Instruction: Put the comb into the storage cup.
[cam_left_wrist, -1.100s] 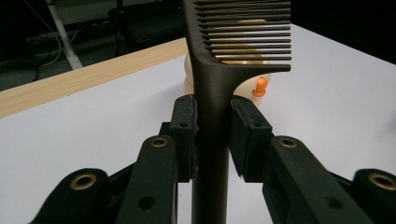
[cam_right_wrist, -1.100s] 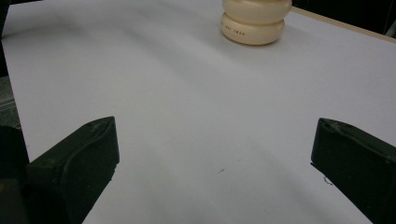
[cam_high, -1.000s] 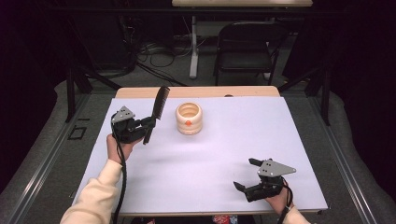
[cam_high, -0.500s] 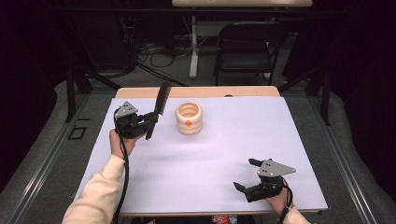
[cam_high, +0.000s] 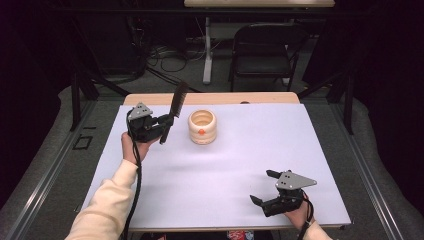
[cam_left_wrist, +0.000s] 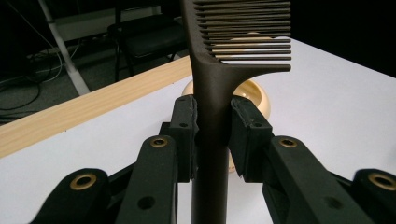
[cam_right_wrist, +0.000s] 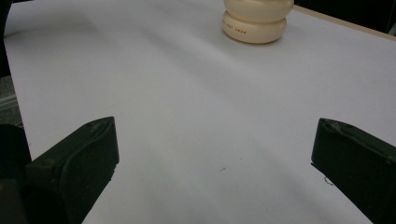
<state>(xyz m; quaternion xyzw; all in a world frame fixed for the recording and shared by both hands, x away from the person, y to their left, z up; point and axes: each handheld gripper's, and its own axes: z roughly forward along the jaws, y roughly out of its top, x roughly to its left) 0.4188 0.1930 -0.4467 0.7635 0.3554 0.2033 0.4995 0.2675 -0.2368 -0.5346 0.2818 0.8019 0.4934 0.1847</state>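
A black comb (cam_high: 174, 109) stands almost upright in my left gripper (cam_high: 163, 125), which is shut on its handle (cam_left_wrist: 211, 116) above the table's far left part. Its teeth (cam_left_wrist: 250, 32) point toward the cream ribbed cup (cam_high: 202, 127), which stands just right of the comb with its mouth up. In the left gripper view the cup (cam_left_wrist: 254, 93) sits right behind the jaws. My right gripper (cam_high: 261, 188) rests near the front right of the white table (cam_high: 225, 170), jaws wide apart with nothing between them. The cup (cam_right_wrist: 256, 21) shows far ahead in the right gripper view.
A wooden strip (cam_high: 215, 97) runs along the table's far edge. Behind it stand a dark folding chair (cam_high: 262, 50) and cables on the floor. Metal rails (cam_high: 45, 170) flank the table on both sides.
My left gripper has carried the comb a little to the right, nearer the cup, and slightly higher. The right gripper has stayed put.
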